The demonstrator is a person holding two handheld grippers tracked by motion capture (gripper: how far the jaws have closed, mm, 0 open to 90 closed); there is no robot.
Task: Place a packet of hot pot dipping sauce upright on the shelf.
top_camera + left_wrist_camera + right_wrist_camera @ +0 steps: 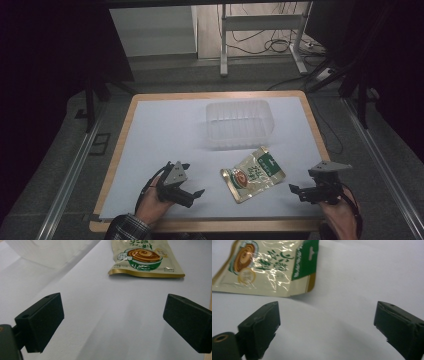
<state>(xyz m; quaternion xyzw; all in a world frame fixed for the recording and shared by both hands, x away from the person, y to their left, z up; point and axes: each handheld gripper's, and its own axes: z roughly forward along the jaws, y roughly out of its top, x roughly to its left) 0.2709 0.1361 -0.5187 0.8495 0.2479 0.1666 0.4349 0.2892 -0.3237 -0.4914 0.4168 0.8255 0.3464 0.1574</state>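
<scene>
The left gripper (192, 189) sits low over the white table (165, 130), held in the person's left hand (152, 202). Its jaws stand wide apart with nothing between them; in the left gripper view (112, 322) only bare table shows in the gap. Ahead of those jaws and a little to their right lies the pouch (145, 258), flat on the table, its gold bottom edge nearest the gripper and well apart from the jaw tips. Farther off and to the left of the jaws stands the clear plastic tub (50, 252).

The right gripper (299, 191) is held in the person's right hand (340, 215) near the table's front right corner, its jaws pointing toward the left gripper. They too stand spread wide and hold nothing; in the right gripper view (325, 322) bare table fills the gap. Ahead of them and to their left lies the pouch (269, 265), its green header with the hanging slot being the end closest to this gripper, near but not touching.

From the high view the pouch (252, 174) lies between the two grippers, tilted, closer to the right one's side than the middle of the table. Beyond it, just past its green end, stands the tub (239, 124), upright and empty as far as can be seen.
</scene>
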